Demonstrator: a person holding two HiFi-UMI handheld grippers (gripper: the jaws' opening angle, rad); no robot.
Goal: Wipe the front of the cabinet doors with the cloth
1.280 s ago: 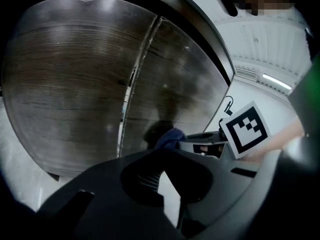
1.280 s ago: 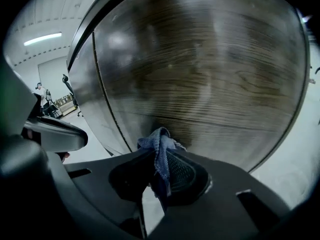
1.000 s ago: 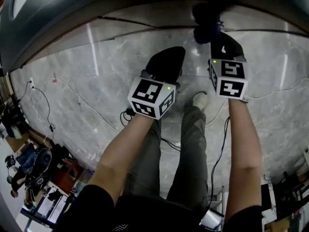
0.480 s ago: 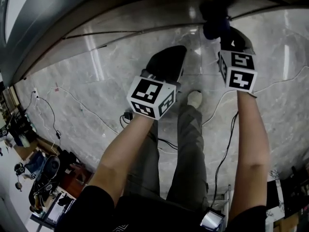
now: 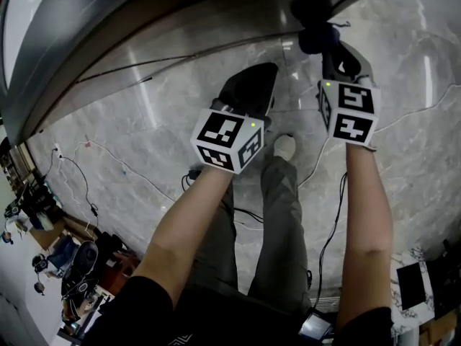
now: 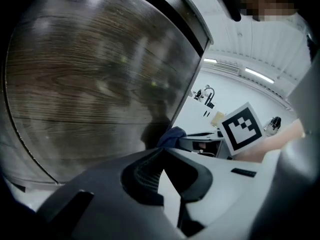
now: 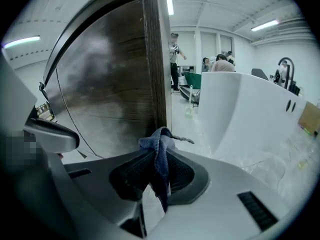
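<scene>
A dark wood-grain cabinet door fills the left of the right gripper view, its edge running down the middle. My right gripper is shut on a blue cloth, whose bunched top sits right by the door's lower edge. In the head view that cloth shows dark ahead of the right gripper, at the cabinet's foot. My left gripper is shut with nothing in it, facing the same door. It hangs lower and to the left in the head view.
Grey marble floor with thin cables lies below. My legs and a white shoe stand between the grippers. A white counter stands right of the door. People stand far back. Clutter sits at the lower left.
My right gripper with the cloth has moved a little up and to the right along the cabinet's foot. The left gripper has barely moved.
</scene>
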